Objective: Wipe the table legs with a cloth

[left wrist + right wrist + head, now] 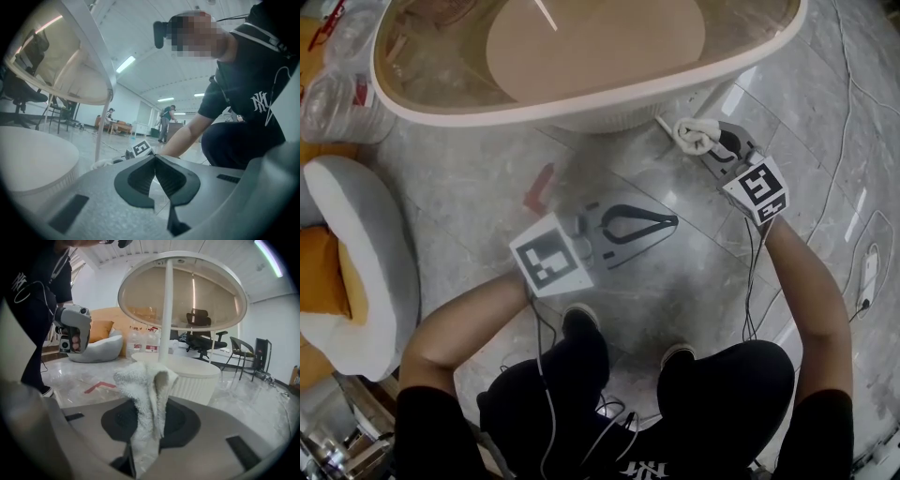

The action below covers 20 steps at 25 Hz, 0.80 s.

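A glass-topped oval table point(441, 108) with a white rim stands over a round ribbed base point(192, 373); a thin white leg point(164, 310) rises from it, also seen as the leg point(102, 126) in the left gripper view. My right gripper point(715, 142) sits low beside the base, shut on a white terry cloth point(695, 134), which stands bunched between the jaws as the cloth point(147, 390) short of the leg. My left gripper point(673, 221) hovers over the floor to the left, shut with nothing in it point(155, 157).
A grey-and-orange beanbag point(352, 272) lies at the left, wrapped water bottles point(333, 94) behind it. A red tape mark point(538, 187) is on the marble floor. Cables point(848, 159) and a power strip point(867, 275) run along the right. Office chairs point(201, 341) stand beyond the table.
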Each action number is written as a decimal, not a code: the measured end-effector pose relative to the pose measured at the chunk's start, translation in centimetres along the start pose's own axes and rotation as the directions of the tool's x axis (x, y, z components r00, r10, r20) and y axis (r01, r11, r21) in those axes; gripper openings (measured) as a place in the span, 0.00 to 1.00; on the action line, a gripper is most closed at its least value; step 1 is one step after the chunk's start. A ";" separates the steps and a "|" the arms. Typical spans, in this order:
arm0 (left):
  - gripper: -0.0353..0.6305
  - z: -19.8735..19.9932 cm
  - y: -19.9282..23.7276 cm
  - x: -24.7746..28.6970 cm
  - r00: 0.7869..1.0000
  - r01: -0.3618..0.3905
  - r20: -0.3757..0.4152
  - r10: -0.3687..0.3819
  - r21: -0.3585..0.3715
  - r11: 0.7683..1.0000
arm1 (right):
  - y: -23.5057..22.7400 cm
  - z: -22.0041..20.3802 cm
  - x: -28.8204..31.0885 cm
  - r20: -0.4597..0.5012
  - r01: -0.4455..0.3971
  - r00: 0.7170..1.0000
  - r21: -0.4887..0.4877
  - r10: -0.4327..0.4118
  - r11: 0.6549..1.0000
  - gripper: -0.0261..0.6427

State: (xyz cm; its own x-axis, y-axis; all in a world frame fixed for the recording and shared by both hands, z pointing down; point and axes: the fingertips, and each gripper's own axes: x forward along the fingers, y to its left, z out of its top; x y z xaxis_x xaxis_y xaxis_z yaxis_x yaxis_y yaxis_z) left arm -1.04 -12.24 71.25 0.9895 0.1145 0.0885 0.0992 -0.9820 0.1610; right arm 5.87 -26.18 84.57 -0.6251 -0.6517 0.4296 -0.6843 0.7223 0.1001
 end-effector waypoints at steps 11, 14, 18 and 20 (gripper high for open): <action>0.06 1.3 -0.5 -0.1 0.999 -0.047 0.006 0.047 -0.015 0.999 | 0.3 -1.1 0.4 -0.063 -0.003 0.998 0.049 0.006 0.999 0.17; 0.06 1.0 -1.3 -0.3 0.997 -0.071 -0.007 0.072 0.103 0.992 | 0.5 -1.7 0.4 -0.093 0.006 0.996 0.071 0.001 0.997 0.17; 0.06 1.3 -1.1 -0.6 0.991 -0.132 0.027 0.130 0.101 0.986 | 0.7 -1.8 0.7 -0.112 0.011 0.994 0.108 0.001 0.994 0.17; 0.06 1.8 -0.9 -0.4 0.989 -0.145 0.036 0.143 0.062 0.987 | 0.7 -1.8 0.7 -0.116 0.005 0.993 0.112 0.008 0.994 0.17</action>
State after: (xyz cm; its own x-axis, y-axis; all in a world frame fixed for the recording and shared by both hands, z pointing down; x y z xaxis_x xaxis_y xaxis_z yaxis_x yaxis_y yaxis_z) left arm -1.30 -11.64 69.32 0.9966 -0.0331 0.0748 -0.0394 -0.9955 0.0856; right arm 5.65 -25.68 86.56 -0.5827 -0.6145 0.5318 -0.7251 0.6886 0.0011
